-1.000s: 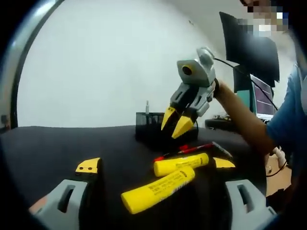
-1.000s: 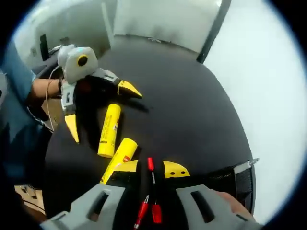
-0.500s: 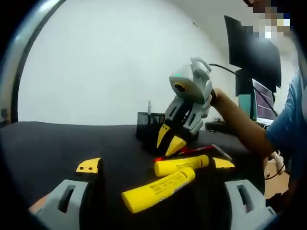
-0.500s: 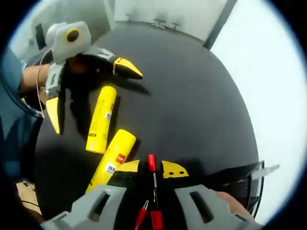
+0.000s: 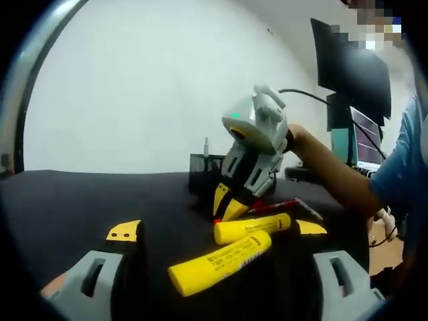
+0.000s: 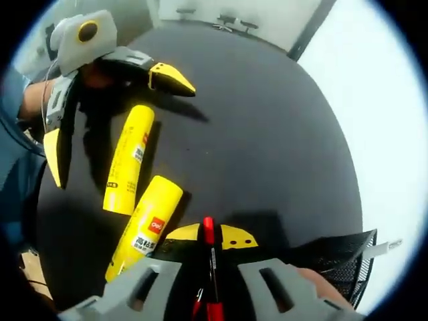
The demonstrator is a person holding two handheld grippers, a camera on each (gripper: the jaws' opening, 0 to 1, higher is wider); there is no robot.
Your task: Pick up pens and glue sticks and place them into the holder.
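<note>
Right gripper view has the right tongs [image 6: 208, 235] pinched on a red pen [image 6: 209, 251] running lengthwise between the jaws, the mesh holder [image 6: 338, 254] just to their right on the worktop [image 6: 267, 134]; the left tongs [image 6: 114, 107] gape empty around the farther glue stick [image 6: 127, 160].

Two yellow glue sticks [image 6: 127, 160] [image 6: 144, 227] lie flat, nearly parallel, on the black desk [image 6: 267, 147]. A red pen [image 6: 209, 267] lies beside the nearer stick. The black mesh holder [image 6: 334, 257] stands upright nearby.
</note>
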